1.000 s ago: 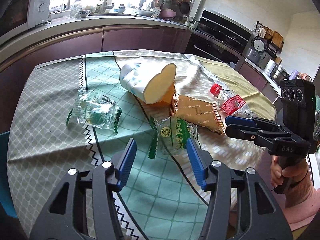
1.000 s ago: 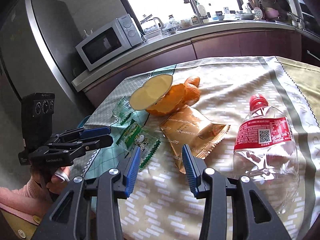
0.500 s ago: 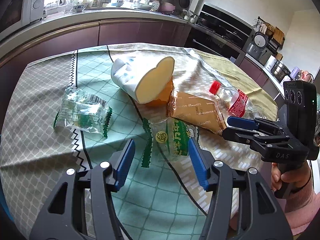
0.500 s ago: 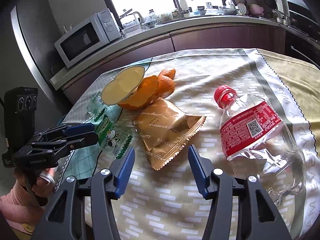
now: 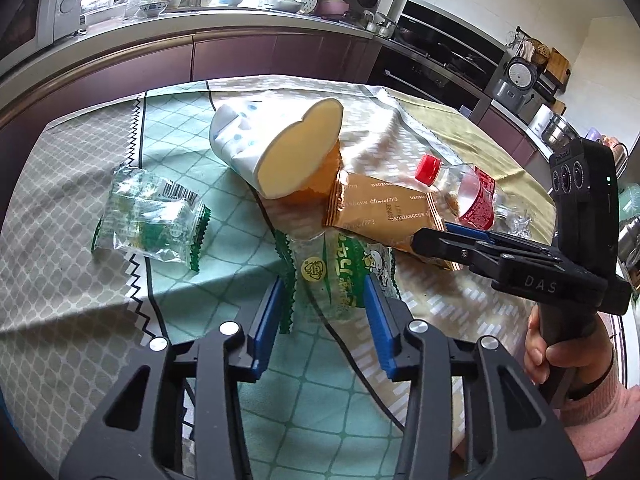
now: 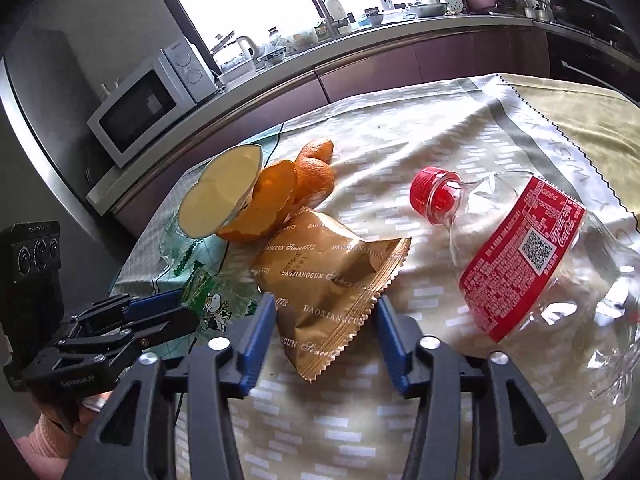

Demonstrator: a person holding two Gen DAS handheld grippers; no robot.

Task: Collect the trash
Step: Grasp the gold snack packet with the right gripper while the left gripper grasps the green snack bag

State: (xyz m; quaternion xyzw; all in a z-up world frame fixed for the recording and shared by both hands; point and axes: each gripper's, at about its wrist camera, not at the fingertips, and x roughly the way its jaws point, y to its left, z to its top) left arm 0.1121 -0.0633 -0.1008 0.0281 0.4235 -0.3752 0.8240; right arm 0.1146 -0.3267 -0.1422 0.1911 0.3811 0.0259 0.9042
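Observation:
Trash lies on a table with a patterned cloth (image 5: 60, 280). My left gripper (image 5: 326, 284) is open, its fingers on either side of a clear green-printed wrapper (image 5: 336, 268). My right gripper (image 6: 326, 310) is open around the near end of a gold snack bag (image 6: 324, 276), which also shows in the left wrist view (image 5: 380, 210). A crushed clear bottle (image 6: 540, 256) with red cap and label lies right of the bag. A tipped white cup (image 5: 276, 148) rests on orange peel (image 6: 288, 196). A second clear green wrapper (image 5: 148, 216) lies to the left.
A kitchen counter (image 5: 200, 24) with a microwave (image 6: 148, 108), kettle and dishes curves behind the table. An oven and a rice cooker (image 5: 516, 80) stand at the back right. The table edge drops off on the right side.
Both grippers have moved forward and down toward the table. The left one now straddles the green-printed wrapper, the right one the gold bag's near end. The trash has not moved.

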